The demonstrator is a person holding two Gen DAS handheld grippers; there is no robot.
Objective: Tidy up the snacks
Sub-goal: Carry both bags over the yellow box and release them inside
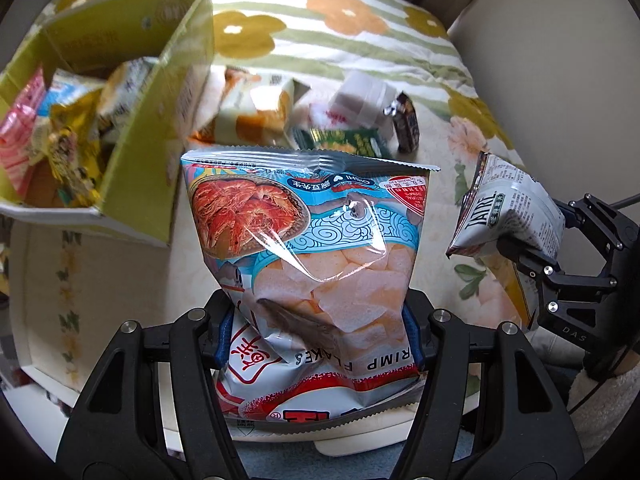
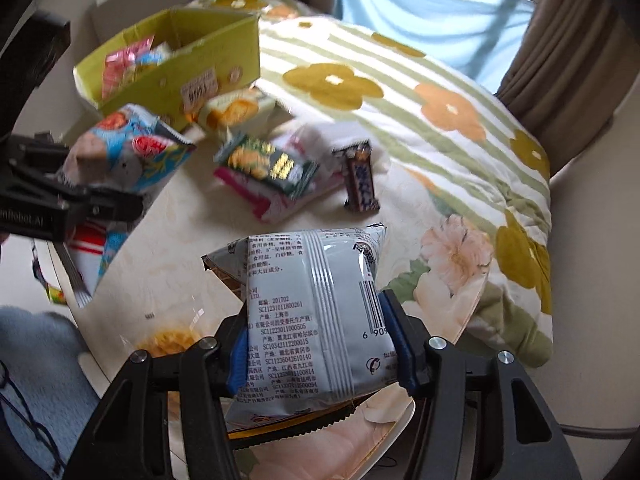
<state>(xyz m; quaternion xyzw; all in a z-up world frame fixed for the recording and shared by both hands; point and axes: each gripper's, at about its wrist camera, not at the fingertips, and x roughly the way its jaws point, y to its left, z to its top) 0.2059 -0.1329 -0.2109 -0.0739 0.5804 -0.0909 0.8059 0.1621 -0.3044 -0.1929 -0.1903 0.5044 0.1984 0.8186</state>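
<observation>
The left gripper [image 1: 318, 334] clamps a shrimp flakes bag [image 1: 308, 248] between its blue pads, at the lower centre of its frame. The right gripper [image 2: 320, 350] pinches a grey snack packet [image 2: 312, 320] the same way — printed back showing. Beyond, at the upper left of both views, a yellow-green cardboard box [image 2: 224, 68] holds several snacks; loose packets [image 2: 272, 168] lie beside it on a floral quilt [image 2: 440, 128].

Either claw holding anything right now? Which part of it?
Both are. The left claw grips the shrimp flakes bag across its lower body, near the bottom seam. The right claw grips the grey snack packet across its middle.
</observation>
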